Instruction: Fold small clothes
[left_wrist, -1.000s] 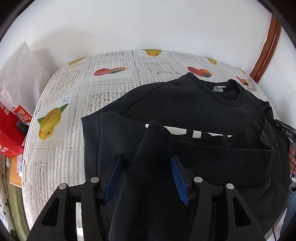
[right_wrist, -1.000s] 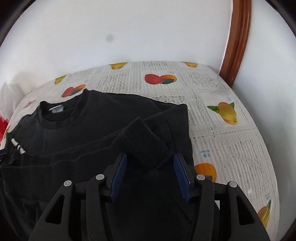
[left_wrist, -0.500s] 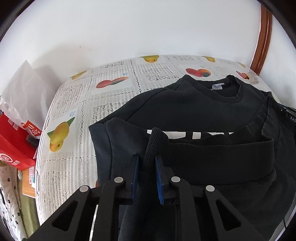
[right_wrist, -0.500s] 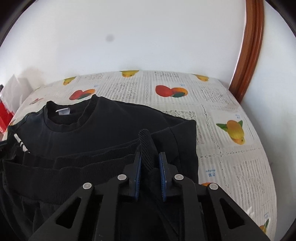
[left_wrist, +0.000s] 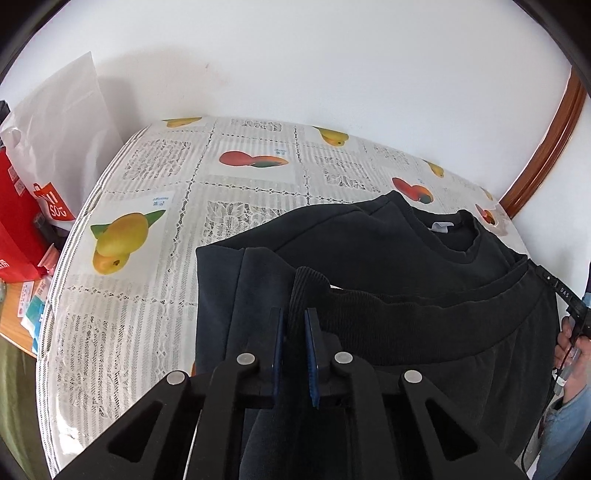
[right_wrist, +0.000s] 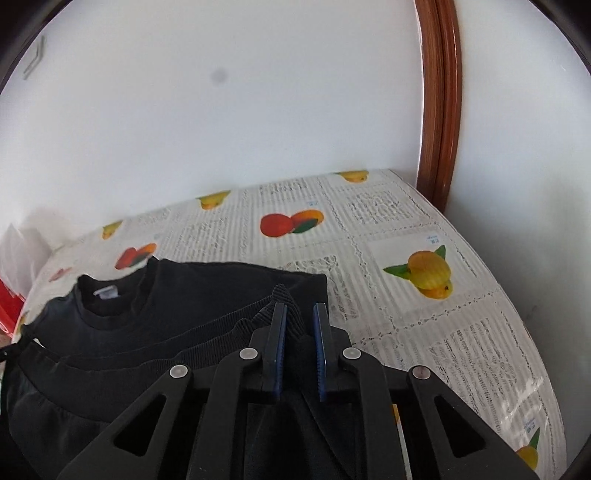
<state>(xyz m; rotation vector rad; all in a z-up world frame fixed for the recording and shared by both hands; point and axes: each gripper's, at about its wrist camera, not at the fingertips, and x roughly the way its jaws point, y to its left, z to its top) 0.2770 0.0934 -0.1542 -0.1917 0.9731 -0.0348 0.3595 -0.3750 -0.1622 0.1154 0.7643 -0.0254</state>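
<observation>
The sweatshirt (left_wrist: 388, 251) is plain black with a white neck label (left_wrist: 439, 226). The tabletop (left_wrist: 155, 280) wears a white lace-patterned cover printed with yellow and red-orange fruit. At the left of the frame sit a red bag (left_wrist: 14, 229) and a white bag (left_wrist: 62, 122); the fingers (left_wrist: 279, 347) carry blue pads.

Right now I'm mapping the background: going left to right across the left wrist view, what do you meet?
Red bag → white plastic bag → yellow mango print → black sweatshirt → person's hand.
</observation>
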